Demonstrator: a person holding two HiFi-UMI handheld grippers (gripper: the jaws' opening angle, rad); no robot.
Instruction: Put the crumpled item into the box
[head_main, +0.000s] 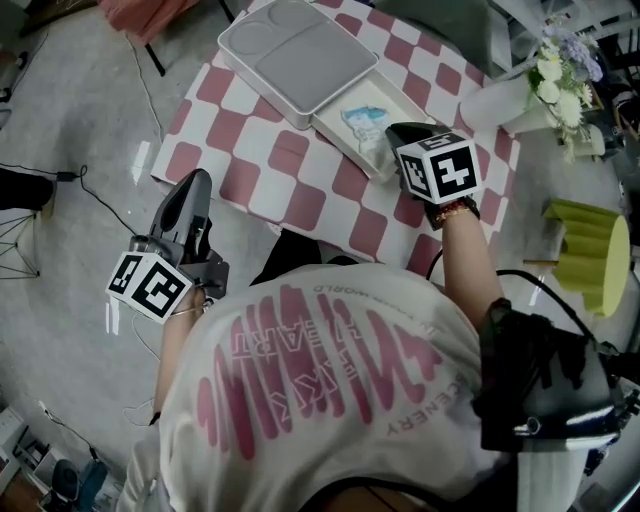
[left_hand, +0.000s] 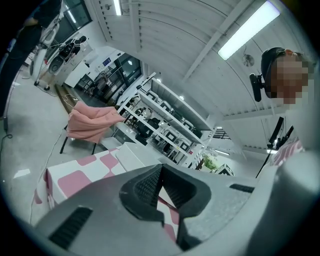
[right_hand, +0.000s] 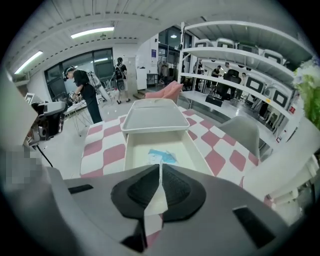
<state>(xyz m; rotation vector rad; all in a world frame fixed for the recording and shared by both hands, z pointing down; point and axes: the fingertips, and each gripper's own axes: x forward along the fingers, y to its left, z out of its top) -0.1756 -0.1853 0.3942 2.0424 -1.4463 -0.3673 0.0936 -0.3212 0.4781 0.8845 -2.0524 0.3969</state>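
The crumpled blue-and-white item (head_main: 365, 122) lies inside the open white box (head_main: 335, 133) on the pink-and-white checked table. In the right gripper view the item (right_hand: 161, 156) sits on the floor of the box (right_hand: 131, 150), just beyond the jaws. My right gripper (head_main: 393, 130) hovers at the box's near right edge; its jaws (right_hand: 160, 167) are shut with nothing between them. My left gripper (head_main: 198, 180) is held off the table's left side, over the floor, and its jaws (left_hand: 161, 170) are shut and empty.
The box's lid (head_main: 295, 55) lies upside down beside the box at the far side. A white vase of flowers (head_main: 560, 70) stands at the table's right. A yellow-green object (head_main: 590, 250) sits on the right and cables (head_main: 100, 200) run along the floor on the left. A person (right_hand: 82, 92) stands far off.
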